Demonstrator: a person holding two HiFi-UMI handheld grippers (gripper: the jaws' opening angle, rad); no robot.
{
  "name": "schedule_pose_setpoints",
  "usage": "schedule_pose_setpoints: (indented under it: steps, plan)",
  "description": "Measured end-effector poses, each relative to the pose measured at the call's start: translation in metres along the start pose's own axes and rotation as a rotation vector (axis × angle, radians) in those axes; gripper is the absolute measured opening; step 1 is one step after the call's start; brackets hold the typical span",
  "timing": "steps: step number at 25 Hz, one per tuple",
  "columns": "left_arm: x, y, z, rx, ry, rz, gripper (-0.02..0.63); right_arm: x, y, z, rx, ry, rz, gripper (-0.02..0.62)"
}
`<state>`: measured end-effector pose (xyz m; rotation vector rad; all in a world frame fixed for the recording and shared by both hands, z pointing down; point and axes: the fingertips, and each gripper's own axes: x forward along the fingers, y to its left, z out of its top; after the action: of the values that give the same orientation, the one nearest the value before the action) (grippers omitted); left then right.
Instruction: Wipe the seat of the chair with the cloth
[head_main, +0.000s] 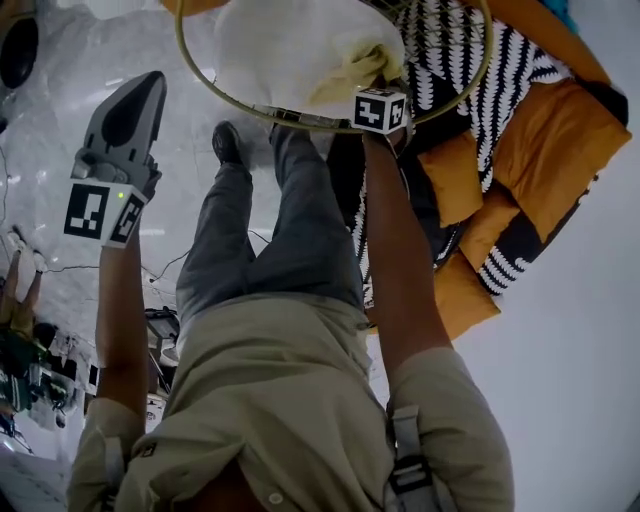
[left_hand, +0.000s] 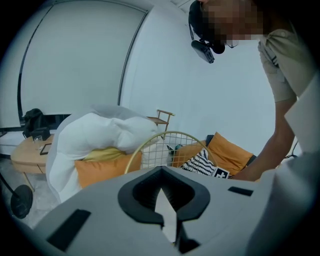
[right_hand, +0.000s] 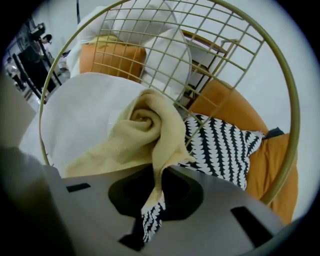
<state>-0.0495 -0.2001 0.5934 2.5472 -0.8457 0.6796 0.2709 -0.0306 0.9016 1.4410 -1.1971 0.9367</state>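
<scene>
Yellow cloth (right_hand: 140, 140) is gripped in the closed jaws of the right gripper (right_hand: 151, 207), on the white chair seat (right_hand: 80, 115). Left gripper (left_hand: 161, 197) jaws are closed and empty.

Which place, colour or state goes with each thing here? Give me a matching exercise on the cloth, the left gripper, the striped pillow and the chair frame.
Things:
1. cloth
2. left gripper
3. striped pillow
4. chair frame

Place, colour or state:
A. gold wire
B. pinched in the fingers of the right gripper, lying on the white seat
C. holds nothing, away from the chair
D. black and white

Pairs: 1-B, 2-C, 3-D, 4-A
</scene>
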Motion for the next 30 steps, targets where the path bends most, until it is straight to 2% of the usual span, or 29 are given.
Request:
schedule_pose_setpoints:
  steps: [6, 10, 14, 18, 22, 24, 26, 28, 30]
  plan:
    - [0.012, -0.01, 0.01, 0.02, -0.004, -0.031, 0.015, -0.001, -0.018, -0.011, -0.005, 0.003, -0.017, 0.04]
    - [0.009, -0.004, 0.003, 0.015, 0.001, -0.023, 0.015, 0.0, -0.002, -0.005, -0.021, -0.01, 0.003, 0.04]
    - [-0.002, 0.002, -0.01, -0.008, 0.004, 0.0, 0.014, 0.001, 0.063, 0.007, -0.15, -0.037, 0.092, 0.04]
    - [-0.015, 0.016, -0.026, -0.035, 0.007, 0.027, 0.014, -0.003, 0.162, 0.033, -0.242, -0.079, 0.209, 0.04]
    - [-0.03, 0.034, -0.038, -0.056, 0.015, 0.06, 0.015, -0.035, 0.27, 0.073, -0.345, -0.176, 0.362, 0.04]
    - [-0.036, 0.04, -0.04, -0.065, 0.015, 0.075, 0.014, -0.051, 0.307, 0.086, -0.398, -0.213, 0.408, 0.04]
    - [-0.039, 0.043, -0.041, -0.068, 0.013, 0.079, 0.015, -0.055, 0.319, 0.091, -0.382, -0.208, 0.428, 0.04]
    - [-0.037, 0.045, -0.04, -0.069, 0.01, 0.077, 0.015, -0.052, 0.315, 0.09, -0.356, -0.195, 0.433, 0.04]
    - [-0.033, 0.045, -0.038, -0.069, 0.008, 0.069, 0.015, -0.048, 0.305, 0.085, -0.376, -0.19, 0.42, 0.04]
